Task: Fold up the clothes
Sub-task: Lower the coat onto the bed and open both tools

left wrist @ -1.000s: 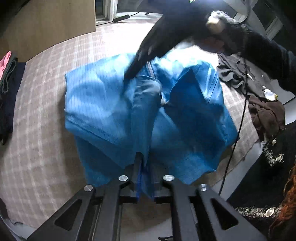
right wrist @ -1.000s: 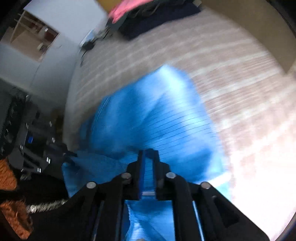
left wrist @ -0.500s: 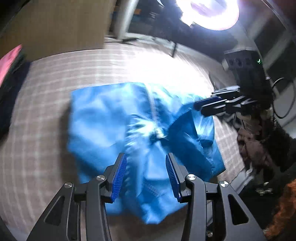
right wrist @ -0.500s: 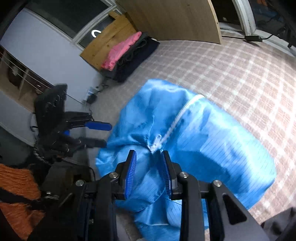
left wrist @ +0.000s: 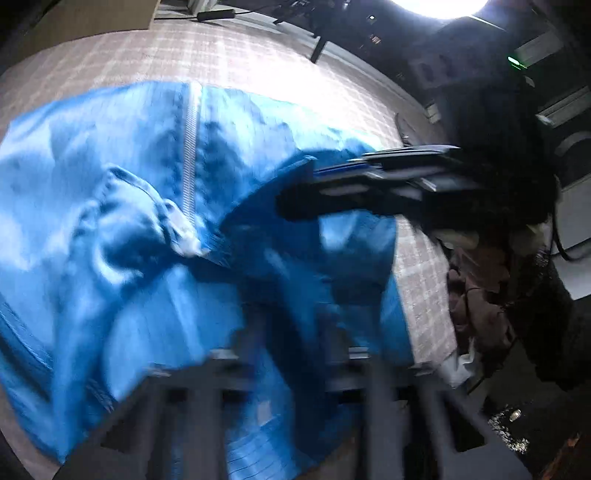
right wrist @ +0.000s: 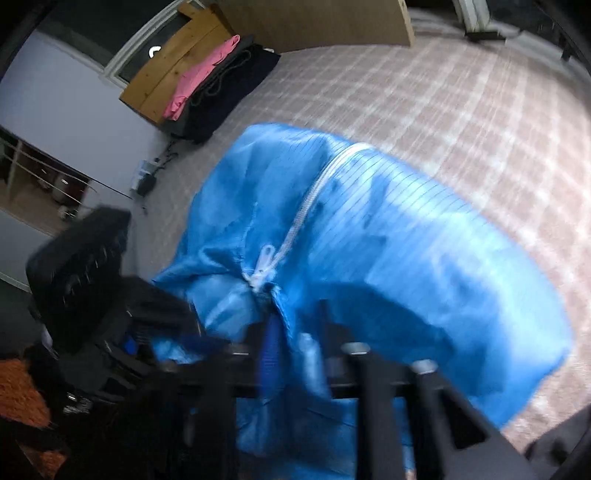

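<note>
A blue zip-up jacket [left wrist: 129, 221] lies crumpled on a checked cover, its white zip [left wrist: 189, 147] running away from me. In the blurred left wrist view my left gripper [left wrist: 293, 325] is low over the jacket's near edge, jaws closed with blue cloth bunched around them. My right gripper [left wrist: 284, 201] reaches in from the right and touches a dark fold. The right wrist view shows the jacket [right wrist: 406, 258] and its zip pull [right wrist: 264, 264]. My right gripper [right wrist: 291, 347] sits just below the collar, pads close together with cloth between. The left gripper [right wrist: 184, 321] meets the jacket's left edge.
The checked cover [right wrist: 480, 110] stretches beyond the jacket. A pink garment [right wrist: 207, 77] lies on dark clothes by a wooden board [right wrist: 306, 22]. Brown clothes [left wrist: 476, 291] are heaped at the right edge. A bright lamp [left wrist: 436, 3] glares at the top. A dark sleeve [left wrist: 498, 147] holds the right gripper.
A second ago both grippers held cloth. Half a second ago both stood open above the jacket. Both have since dropped onto its near side and closed.
</note>
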### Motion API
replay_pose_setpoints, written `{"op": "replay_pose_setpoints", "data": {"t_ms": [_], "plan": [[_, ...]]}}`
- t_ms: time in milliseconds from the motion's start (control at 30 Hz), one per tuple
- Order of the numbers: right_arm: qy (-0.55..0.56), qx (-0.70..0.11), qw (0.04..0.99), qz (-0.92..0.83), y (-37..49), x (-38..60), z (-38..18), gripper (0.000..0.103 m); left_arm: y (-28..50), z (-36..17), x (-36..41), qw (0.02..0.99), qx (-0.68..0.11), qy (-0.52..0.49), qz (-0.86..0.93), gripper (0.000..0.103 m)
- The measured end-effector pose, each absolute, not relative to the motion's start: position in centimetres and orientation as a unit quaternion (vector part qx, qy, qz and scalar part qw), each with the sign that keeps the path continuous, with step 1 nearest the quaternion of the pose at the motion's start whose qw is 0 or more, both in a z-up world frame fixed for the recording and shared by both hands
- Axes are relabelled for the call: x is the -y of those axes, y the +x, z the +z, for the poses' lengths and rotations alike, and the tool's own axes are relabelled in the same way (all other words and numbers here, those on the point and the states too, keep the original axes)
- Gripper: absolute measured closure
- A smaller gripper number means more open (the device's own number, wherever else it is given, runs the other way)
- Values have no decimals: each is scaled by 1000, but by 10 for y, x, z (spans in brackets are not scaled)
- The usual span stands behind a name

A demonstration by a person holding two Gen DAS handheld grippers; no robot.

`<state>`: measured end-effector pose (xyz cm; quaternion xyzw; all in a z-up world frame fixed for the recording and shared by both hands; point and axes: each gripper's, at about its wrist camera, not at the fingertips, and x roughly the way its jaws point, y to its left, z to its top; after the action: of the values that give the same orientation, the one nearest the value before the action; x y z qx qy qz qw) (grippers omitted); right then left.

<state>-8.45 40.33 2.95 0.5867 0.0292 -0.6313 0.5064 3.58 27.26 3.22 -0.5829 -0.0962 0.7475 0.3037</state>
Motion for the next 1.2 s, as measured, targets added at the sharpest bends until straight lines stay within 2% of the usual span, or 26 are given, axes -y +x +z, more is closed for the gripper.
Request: {"op": "replay_pose_setpoints", "data": {"t_ms": [67,233,267,300,333,367,467,600,700,867,933,1000,1067,1133,1200], "plan": [[598,0,501,-626,-91,-403,25,100,44,34,-275,315,93,-573,751,100],[623,-3,440,-646,-98,-409,9,100,62,35,-277,321,68,-575,749,98],[619,-11,437,-653,-95,-410,14,95,66,37,-273,316,70,-579,748,97],[608,-22,433,-665,-91,-412,23,88,69,43,-267,311,74,-578,750,93],[590,-27,433,-681,-85,-414,35,85,71,52,-259,306,80,-574,756,83],[571,-32,432,-697,-79,-416,46,83,72,62,-251,301,83,-567,762,72],[524,-46,440,-728,-55,-421,75,83,86,103,-211,266,76,-531,801,58],[495,-50,451,-741,-14,-414,83,83,87,121,-178,212,42,-523,824,57],[508,-49,448,-734,2,-410,75,77,77,120,-175,207,17,-530,822,56],[536,-56,444,-716,31,-384,58,76,58,74,-214,240,-96,-564,784,55],[525,-135,424,-725,51,-372,51,76,65,51,-220,250,-158,-584,756,55],[511,-249,351,-744,67,-373,41,76,75,38,-218,261,-201,-597,731,55],[520,-231,313,-760,71,-389,50,76,82,47,-203,275,-193,-594,731,55],[538,-160,301,-771,75,-404,64,73,85,67,-185,299,-175,-580,737,54],[539,-90,289,-786,82,-419,75,62,81,80,-164,307,-164,-562,750,46]]}}
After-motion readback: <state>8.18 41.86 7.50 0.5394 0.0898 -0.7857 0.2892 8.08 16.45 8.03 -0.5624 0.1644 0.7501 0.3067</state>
